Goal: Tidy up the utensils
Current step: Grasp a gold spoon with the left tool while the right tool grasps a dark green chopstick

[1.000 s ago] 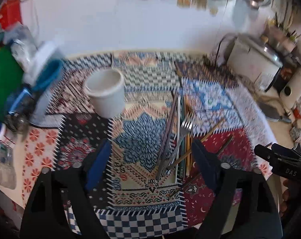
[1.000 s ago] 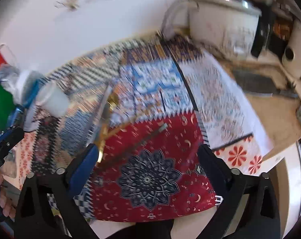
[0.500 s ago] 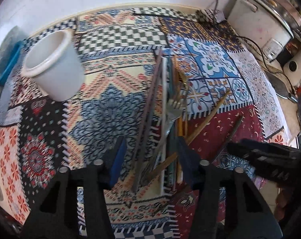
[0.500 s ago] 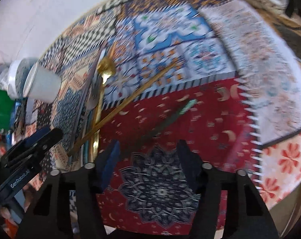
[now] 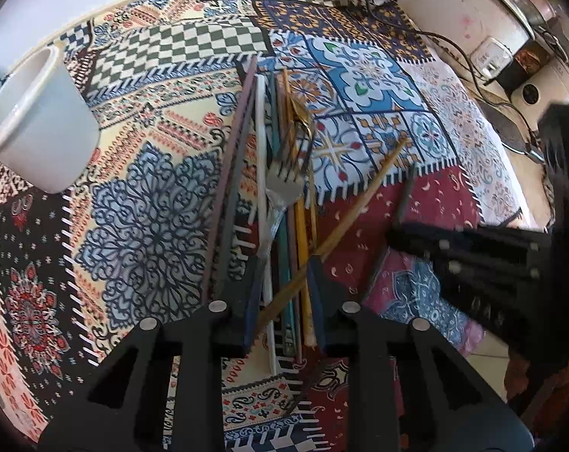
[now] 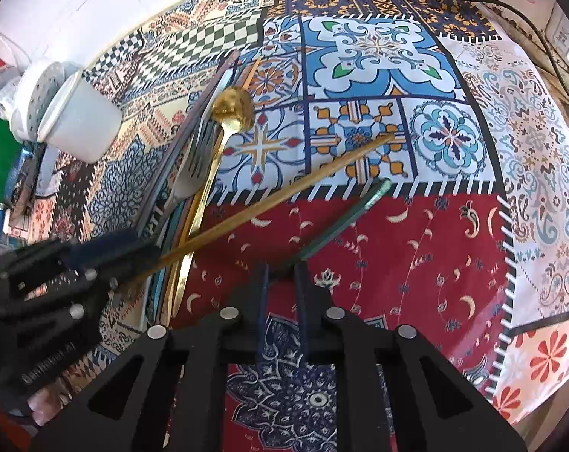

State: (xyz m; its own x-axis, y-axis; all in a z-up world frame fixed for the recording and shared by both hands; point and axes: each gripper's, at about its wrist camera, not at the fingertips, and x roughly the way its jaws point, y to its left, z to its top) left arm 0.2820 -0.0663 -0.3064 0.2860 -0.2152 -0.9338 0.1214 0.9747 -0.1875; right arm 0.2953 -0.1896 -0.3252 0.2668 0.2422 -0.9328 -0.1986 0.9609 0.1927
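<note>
A pile of utensils lies on the patterned cloth: a silver fork, a gold spoon, several coloured chopsticks and a wooden chopstick. My left gripper straddles the pile's near ends, jaws partly closed around them, fingers low on the cloth. My right gripper has its jaws narrowed around the near end of a dark green chopstick lying on the red patch. A white cup stands at the left.
A white rice cooker with cables stands at the far right. The cloth's edge drops off at right. Clutter, a green item and a white perforated holder sit left of the cup.
Both grippers have come down and forward to the cloth and narrowed: the left over the utensil pile, the right onto the green chopstick's end.
</note>
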